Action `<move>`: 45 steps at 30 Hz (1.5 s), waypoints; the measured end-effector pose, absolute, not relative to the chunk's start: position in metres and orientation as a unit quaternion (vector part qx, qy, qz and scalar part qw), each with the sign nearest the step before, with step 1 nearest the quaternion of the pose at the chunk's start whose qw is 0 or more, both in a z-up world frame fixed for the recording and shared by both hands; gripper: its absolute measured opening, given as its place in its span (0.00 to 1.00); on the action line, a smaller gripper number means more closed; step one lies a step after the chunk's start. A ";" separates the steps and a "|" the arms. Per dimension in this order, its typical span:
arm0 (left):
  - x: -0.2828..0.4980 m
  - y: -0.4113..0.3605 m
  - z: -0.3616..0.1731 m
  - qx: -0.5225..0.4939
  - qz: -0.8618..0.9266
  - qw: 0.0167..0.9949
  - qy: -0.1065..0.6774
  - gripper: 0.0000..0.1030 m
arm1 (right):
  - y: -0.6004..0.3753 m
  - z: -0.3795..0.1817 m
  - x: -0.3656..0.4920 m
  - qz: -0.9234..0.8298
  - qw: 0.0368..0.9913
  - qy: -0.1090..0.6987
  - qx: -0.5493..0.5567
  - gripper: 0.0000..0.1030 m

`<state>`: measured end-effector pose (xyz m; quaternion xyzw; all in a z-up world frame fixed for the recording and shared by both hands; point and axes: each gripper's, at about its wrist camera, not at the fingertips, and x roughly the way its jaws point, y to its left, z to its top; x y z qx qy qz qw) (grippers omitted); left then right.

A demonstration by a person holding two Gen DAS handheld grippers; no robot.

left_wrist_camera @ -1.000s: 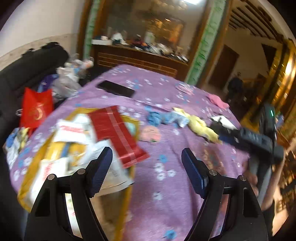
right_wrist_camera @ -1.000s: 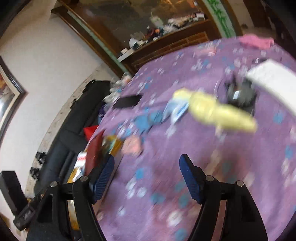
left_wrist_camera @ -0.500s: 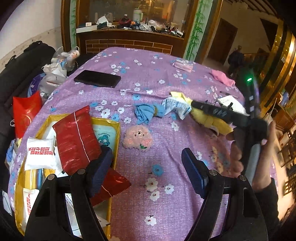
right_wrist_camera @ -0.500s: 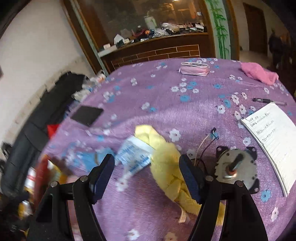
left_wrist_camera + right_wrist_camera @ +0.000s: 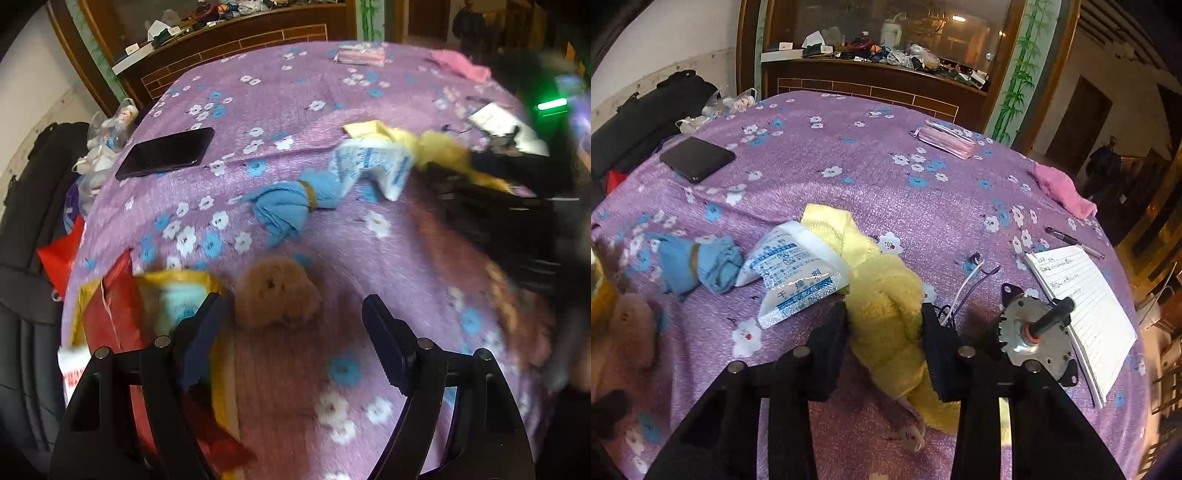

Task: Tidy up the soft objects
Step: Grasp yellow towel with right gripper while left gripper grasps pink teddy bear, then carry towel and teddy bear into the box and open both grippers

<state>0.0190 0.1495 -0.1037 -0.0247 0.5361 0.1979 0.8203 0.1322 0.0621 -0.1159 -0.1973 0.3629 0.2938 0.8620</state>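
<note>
Right tool (image 5: pixel 884 325): fingers pinched on the yellow plush towel (image 5: pixel 886 295), low on the purple surface (image 5: pixel 849 166). Left tool (image 5: pixel 291 332): wide, empty, just short of the pink plush toy (image 5: pixel 277 295). Step: grasp. Next, likely lift the towel clear of the desiccant packet (image 5: pixel 794 269), motor (image 5: pixel 1030 336).

**Soft items on purple floral cloth**

Yellow plush towel (image 5: pixel 882 295): crumpled, lying lengthwise, one end under the white-and-blue printed pouch (image 5: pixel 792 275). Blue cloth bundle (image 5: pixel 698 264): bound by a tan band, lying just left of the pouch. Pink plush toy (image 5: pixel 277 291): blurred, beside the yellow tray (image 5: pixel 221 373). Pink towel (image 5: pixel 1063 192): crumpled, well apart at far edge.
</note>
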 end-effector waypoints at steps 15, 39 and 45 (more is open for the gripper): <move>0.026 0.152 -0.130 -0.083 0.149 0.811 0.559 0.64 | -0.014 -0.073 0.153 0.405 0.811 0.391 0.160 0.36; -0.184 0.181 -0.012 -0.253 0.204 0.867 0.377 0.33 | 0.047 -0.059 0.070 0.565 0.719 0.385 0.125 0.36; -0.228 0.235 -0.035 -0.303 0.252 0.845 0.361 0.33 | 0.106 -0.052 0.001 0.607 0.670 0.413 0.109 0.36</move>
